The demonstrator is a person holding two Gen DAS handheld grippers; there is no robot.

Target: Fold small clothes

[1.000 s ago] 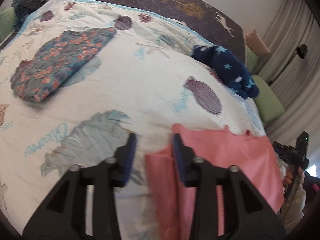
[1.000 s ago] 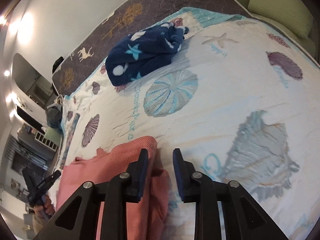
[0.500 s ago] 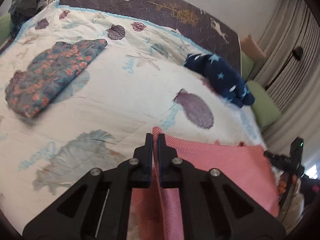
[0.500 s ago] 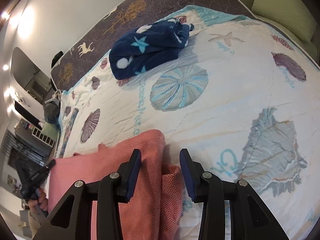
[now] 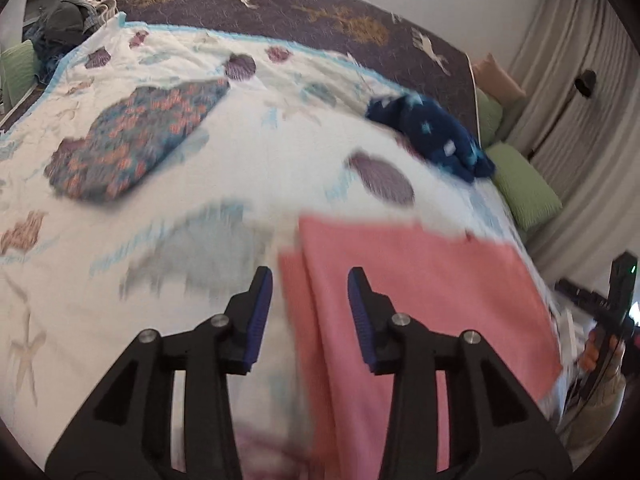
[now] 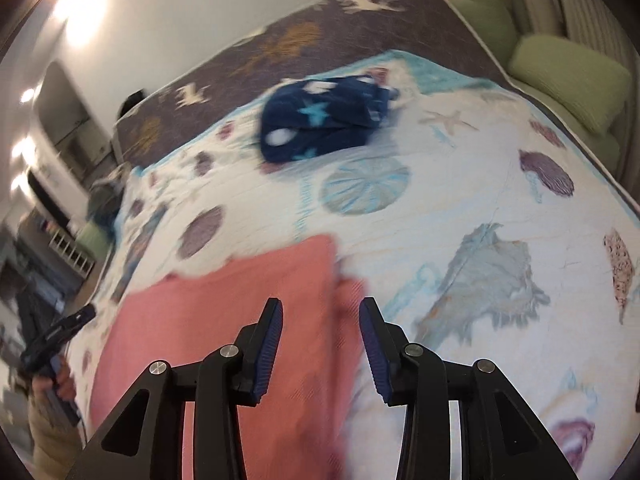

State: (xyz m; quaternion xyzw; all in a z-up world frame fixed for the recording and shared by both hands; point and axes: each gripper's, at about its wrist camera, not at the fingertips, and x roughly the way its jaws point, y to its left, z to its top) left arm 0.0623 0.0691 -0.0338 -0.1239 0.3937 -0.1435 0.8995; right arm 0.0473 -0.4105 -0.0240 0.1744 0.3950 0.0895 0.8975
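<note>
A salmon-pink garment (image 5: 420,292) lies folded flat on the seashell-print quilt (image 5: 256,168); it also shows in the right wrist view (image 6: 224,320). My left gripper (image 5: 309,302) is open and empty, above the garment's left folded edge. My right gripper (image 6: 320,338) is open and empty, above the garment's right folded edge. Each hand-held gripper shows small at the edge of the other's view. Both views are blurred by motion.
A folded floral blue garment (image 5: 136,142) lies at the quilt's far left. A crumpled navy star-print garment (image 5: 432,136) lies near the dark deer-print headboard (image 5: 320,12); it also shows in the right wrist view (image 6: 320,120). Green cushions (image 5: 524,196) line the right side by curtains.
My left gripper, shut on the pink garment's edge half a second ago, has opened and let go. My right gripper has opened wider. Both have pulled back and up from the garment.
</note>
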